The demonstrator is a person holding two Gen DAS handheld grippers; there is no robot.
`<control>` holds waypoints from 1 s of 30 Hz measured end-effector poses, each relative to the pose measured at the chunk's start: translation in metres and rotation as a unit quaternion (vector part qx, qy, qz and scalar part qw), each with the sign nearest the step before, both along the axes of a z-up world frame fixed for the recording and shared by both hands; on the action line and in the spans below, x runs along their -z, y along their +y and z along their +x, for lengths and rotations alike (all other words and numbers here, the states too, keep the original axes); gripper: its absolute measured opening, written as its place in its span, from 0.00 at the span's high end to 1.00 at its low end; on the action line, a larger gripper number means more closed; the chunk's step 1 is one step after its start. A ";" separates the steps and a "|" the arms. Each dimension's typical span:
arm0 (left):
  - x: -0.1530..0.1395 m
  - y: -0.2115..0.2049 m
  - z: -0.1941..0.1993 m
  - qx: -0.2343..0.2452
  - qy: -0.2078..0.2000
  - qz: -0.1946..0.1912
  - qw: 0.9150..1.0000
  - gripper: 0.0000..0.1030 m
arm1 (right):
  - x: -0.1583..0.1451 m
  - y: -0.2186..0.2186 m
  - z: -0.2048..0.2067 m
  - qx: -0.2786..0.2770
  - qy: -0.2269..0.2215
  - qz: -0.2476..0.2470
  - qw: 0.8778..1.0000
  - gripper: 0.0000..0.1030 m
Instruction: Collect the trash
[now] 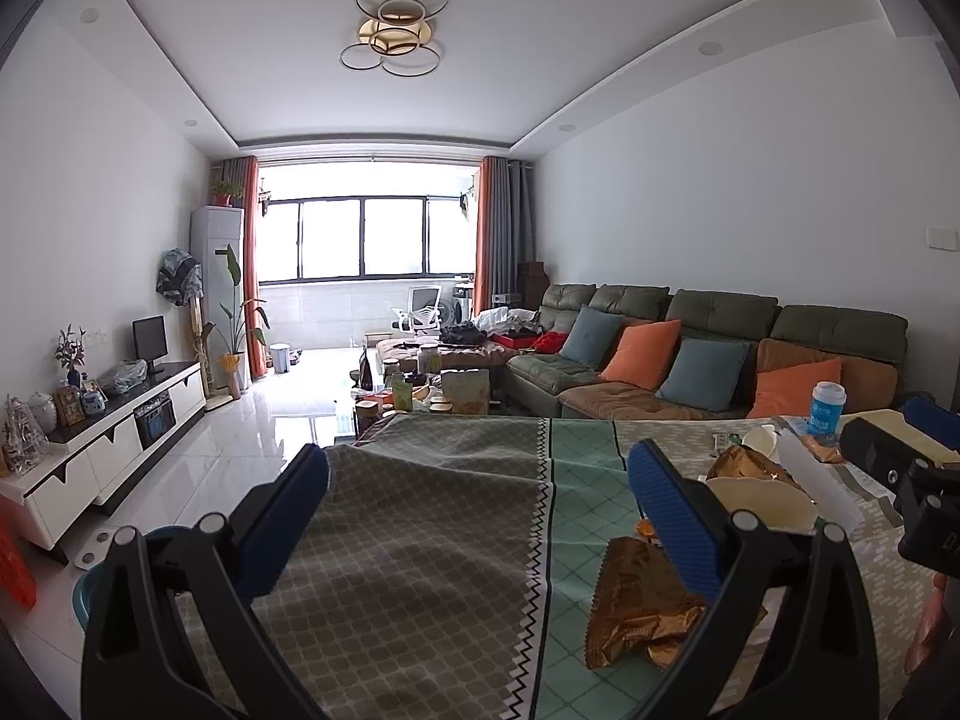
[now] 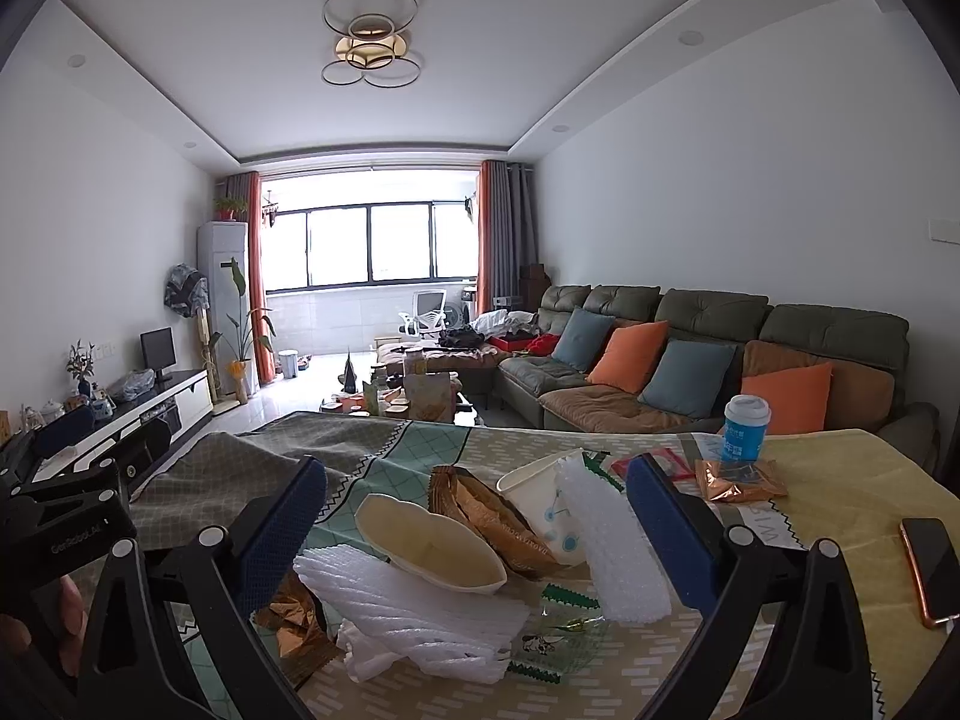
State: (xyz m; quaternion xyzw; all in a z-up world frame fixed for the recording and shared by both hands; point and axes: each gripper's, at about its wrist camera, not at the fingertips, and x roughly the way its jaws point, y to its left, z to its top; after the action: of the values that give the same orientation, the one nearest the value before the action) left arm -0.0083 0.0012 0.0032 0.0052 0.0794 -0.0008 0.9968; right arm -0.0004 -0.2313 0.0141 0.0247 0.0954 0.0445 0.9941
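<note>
Low in the right wrist view, the right gripper [image 2: 474,492] is spread wide and holds nothing, its blue pads framing the trash pile on the table; the left gripper [image 1: 480,480] is equally wide and empty over bare tablecloth [image 1: 408,540], with a crumpled gold wrapper [image 1: 642,600] just inside its right finger at lower right. Nearest the right gripper lies ribbed white foam [image 2: 414,618], soft and springy, with a clear film wrapper [image 2: 558,636] at its edge; a squeeze here would likely flatten the foam and let it slip, and the thin film could be missed. Just behind, a cream shell-shaped tray [image 2: 432,540] leans on a brown foil bag [image 2: 498,522], so pulling one piece may tumble the others. A paper cup [image 2: 540,498] lies tipped beside a bubble-wrap roll [image 2: 612,546], light enough to roll away if nudged. At the right edge a phone [image 2: 930,570] could be swept up by mistake. Farther back, another foil wrapper [image 2: 738,480] lies before an upright blue cup [image 2: 744,426], which might topple.
</note>
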 end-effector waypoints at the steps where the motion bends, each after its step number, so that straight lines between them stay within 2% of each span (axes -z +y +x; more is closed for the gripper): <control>1: 0.000 0.000 0.000 0.000 0.000 0.000 1.000 0.03 | 0.000 0.000 0.000 0.000 0.000 0.000 1.000 0.04; 30: 0.000 0.000 -0.002 0.002 0.000 -0.003 1.000 0.03 | 0.000 -0.001 0.000 0.000 0.000 0.003 1.000 0.04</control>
State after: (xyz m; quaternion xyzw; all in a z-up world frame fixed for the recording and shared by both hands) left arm -0.0101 0.0017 0.0036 0.0028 0.0794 -0.0027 0.9968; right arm -0.0003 -0.2322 0.0136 0.0278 0.0950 0.0446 0.9941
